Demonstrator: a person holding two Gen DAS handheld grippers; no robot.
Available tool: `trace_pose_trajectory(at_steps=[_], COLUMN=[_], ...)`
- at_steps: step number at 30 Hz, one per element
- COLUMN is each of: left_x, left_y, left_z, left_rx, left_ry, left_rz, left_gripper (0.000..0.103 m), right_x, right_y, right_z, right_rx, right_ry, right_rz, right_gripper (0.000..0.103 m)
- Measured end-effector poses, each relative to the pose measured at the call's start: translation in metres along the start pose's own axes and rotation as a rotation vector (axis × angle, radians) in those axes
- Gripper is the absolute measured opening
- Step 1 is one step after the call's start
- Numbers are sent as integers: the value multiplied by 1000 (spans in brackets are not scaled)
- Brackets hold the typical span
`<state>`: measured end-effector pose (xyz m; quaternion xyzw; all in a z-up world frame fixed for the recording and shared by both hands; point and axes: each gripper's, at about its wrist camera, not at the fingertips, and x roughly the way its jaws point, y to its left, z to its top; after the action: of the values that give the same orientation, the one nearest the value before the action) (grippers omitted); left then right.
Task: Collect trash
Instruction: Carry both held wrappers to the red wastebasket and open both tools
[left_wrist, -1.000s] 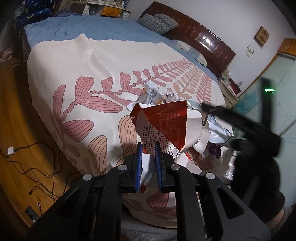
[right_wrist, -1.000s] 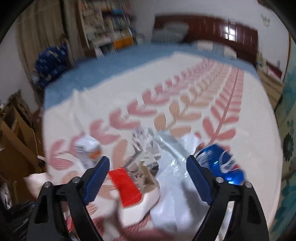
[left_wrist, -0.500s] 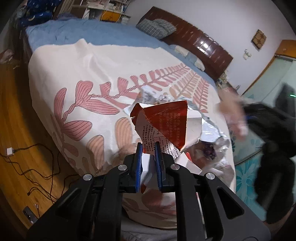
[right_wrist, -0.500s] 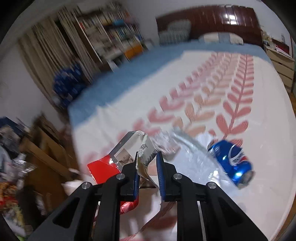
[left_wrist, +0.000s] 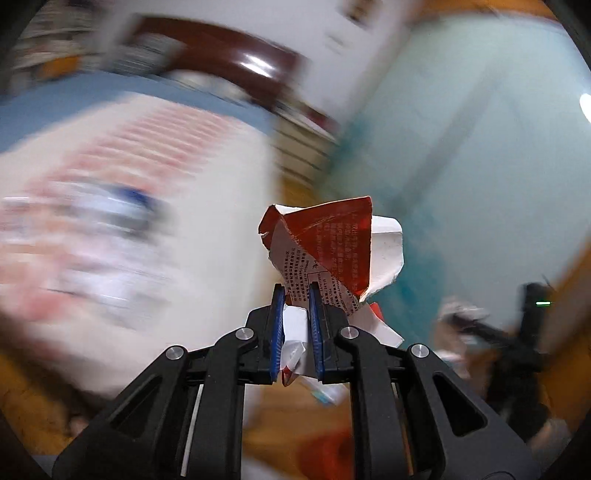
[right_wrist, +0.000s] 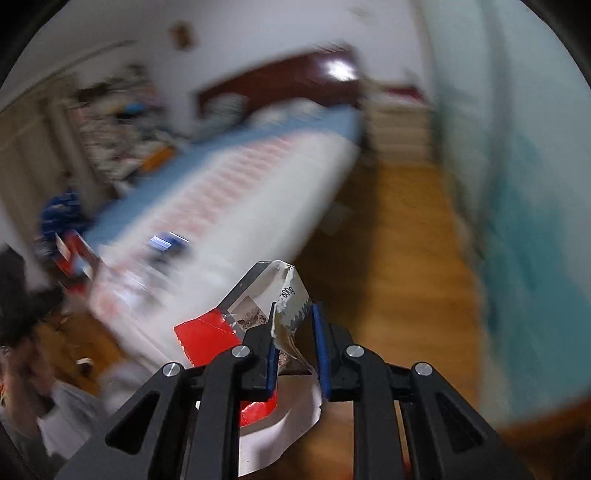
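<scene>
While bg smears into blur: left gripper (left_wrist: 296, 295) clamped on red-white carton scrap (left_wrist: 328, 247), right gripper (right_wrist: 295, 325) on silver-red wrapper (right_wrist: 266, 295).

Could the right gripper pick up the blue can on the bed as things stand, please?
Probably not: the right gripper is shut on a silver and red wrapper, and the blue can lies apart on the bed.

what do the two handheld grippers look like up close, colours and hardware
Both look alike. The left gripper has matte black angular linkage arms with cut-out slots, round silver pivot pins and flat blue finger pads. The right gripper has the same black frame, silver pins and blue pads. No cables or markings are visible on either.
</scene>
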<state>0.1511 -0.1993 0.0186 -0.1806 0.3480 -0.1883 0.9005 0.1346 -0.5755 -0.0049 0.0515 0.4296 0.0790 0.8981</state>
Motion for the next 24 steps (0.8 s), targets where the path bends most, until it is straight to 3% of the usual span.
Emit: trace_pose_trajectory(at_steps=[3,6,8,11,14,18,19,20,21,23,24], left_x=[85,163,210,243,249,259,262,264,265,267,265], left_y=[-89,-159,-189,-206,-217,-217,-217,-216,-215,-216,-215], left_z=[-40,-102,-156,-215,-241,-259,-259,-261,-259,-257,-256], left_rx=[102,194,248,335,464,522,520,516,515,503,492], left_ry=[216,442,601,770,828,897,916,930,937,946,942], left_rz=[-90,-142,-140,-114,-67,-48,-50,-50,-47,-42,-48], left_gripper=[13,13,13,13,13,13,13,19,33,58,63], right_x=[-2,5,9,17,25,36,36,42,41,41,41], right_y=[-86,-139,-162,-183,-184,-189,-193,-196,-198,-191,-192], right_z=[-78,-166,-215,-279,-303,-310,-311,-309,-308,-309,-307], right_rx=[162,296,397,532,578,590,600,610,611,595,588], right_ry=[127,253,311,382,409,410,410,407,394,385,381], right_rz=[-94,-162,-187,-208,-191,-171,-166,-162,-175,-198,-211], right_gripper=[19,19,19,19,19,22,44,60,80,79,79])
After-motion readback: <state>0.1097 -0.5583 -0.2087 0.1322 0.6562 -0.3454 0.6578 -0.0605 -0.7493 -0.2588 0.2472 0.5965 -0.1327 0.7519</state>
